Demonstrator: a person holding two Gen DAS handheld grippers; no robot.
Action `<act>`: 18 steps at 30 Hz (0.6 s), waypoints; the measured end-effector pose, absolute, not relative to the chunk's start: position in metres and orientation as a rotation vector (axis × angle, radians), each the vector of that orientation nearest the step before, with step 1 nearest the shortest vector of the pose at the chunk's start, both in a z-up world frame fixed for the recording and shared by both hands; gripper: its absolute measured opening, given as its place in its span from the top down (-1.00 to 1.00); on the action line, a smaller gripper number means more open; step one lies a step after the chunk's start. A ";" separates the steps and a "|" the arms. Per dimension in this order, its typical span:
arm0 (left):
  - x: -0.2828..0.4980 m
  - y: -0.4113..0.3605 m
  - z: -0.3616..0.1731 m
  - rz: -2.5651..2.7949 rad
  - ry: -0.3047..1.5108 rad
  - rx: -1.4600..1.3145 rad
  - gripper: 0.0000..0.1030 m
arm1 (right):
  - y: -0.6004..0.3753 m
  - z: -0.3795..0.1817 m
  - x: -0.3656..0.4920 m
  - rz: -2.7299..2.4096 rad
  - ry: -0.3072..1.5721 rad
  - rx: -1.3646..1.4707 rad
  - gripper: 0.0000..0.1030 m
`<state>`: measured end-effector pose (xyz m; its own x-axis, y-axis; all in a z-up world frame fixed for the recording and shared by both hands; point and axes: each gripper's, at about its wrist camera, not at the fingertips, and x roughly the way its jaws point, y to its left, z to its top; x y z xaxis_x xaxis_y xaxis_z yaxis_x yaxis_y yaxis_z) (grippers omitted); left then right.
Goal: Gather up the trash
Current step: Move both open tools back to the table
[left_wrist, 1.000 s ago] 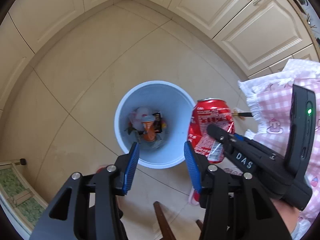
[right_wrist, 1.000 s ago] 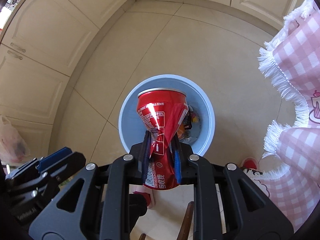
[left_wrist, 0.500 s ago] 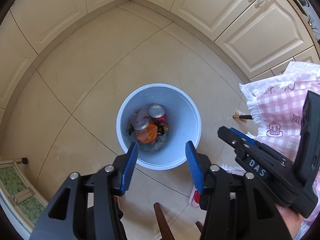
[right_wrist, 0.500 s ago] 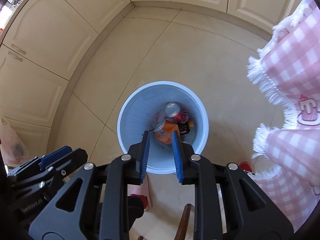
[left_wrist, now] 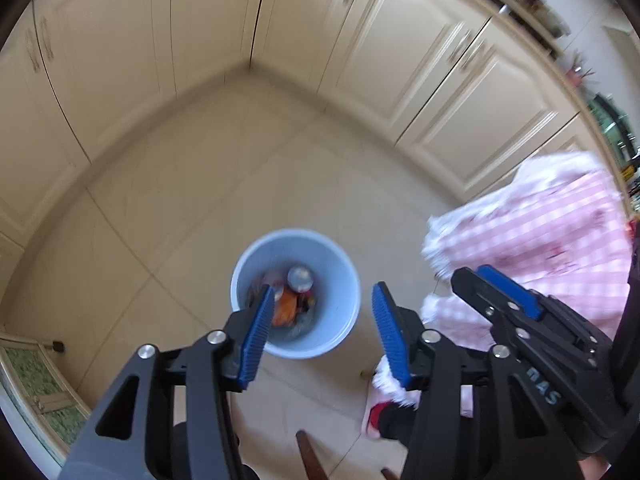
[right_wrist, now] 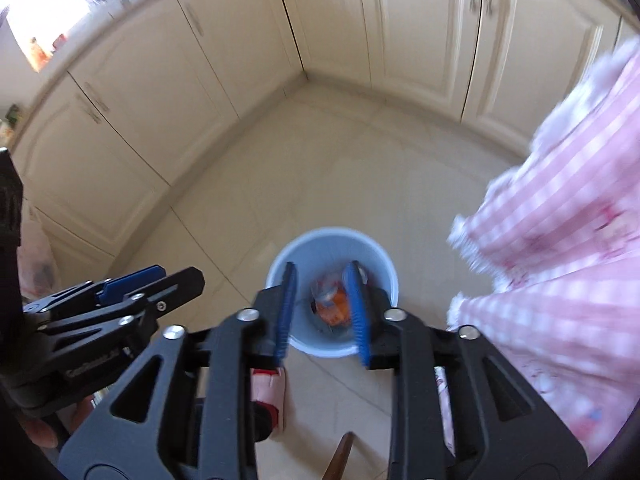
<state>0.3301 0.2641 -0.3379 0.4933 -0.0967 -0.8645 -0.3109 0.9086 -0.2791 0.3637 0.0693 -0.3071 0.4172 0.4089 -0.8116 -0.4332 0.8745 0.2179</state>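
I see both claws empty — left claw [left_wrist: 322, 322] open; right claw [right_wrist: 320, 308] just opening above the blue bin [right_wrist: 380, 268] of trash.

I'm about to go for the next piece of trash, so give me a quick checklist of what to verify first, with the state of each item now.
1. Left gripper empty: ok, jaws apart, having just been opening, nothing between them.
2. Right gripper empty: ok, its jaws have just been opening, nothing between the blue pads.
3. Crushed red soda can inside the round light-blue plastic bin: ok, it lies on the other trash.
4. Bin upright on the beige tiled floor: ok.
5. Room left in the bin: ok, the trash sits well below the rim.
6. Next piece of trash located: cannot tell; the pink checked fringed cloth shows none, and both views are blurred.
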 end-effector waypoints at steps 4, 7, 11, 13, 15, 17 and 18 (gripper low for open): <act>0.315 0.244 -0.278 0.113 0.932 -0.392 -0.07 | 0.037 -0.244 0.342 0.530 0.872 -0.011 0.11; 0.309 0.210 -0.229 0.059 0.836 -0.340 -0.17 | -0.001 -0.202 0.326 0.501 0.769 0.008 0.05; 0.311 0.152 -0.182 -0.051 0.755 -0.269 -0.24 | -0.069 -0.159 0.316 0.440 0.671 0.048 -0.01; 0.317 0.114 -0.165 -0.111 0.737 -0.221 -0.25 | -0.112 -0.143 0.313 0.388 0.626 0.073 -0.05; 0.329 0.073 -0.153 -0.169 0.734 -0.166 -0.26 | -0.159 -0.133 0.311 0.319 0.588 0.093 -0.11; 0.344 0.033 -0.148 -0.226 0.739 -0.127 -0.26 | -0.204 -0.127 0.315 0.250 0.569 0.116 -0.12; 0.352 0.012 -0.145 -0.261 0.740 -0.110 -0.27 | -0.229 -0.126 0.316 0.205 0.563 0.131 -0.12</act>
<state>0.3518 0.0117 -0.1447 0.7076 -0.2734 -0.6515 0.1962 0.9619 -0.1905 0.3156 -0.2293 -0.1256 0.8261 0.2284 -0.5152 -0.1567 0.9712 0.1792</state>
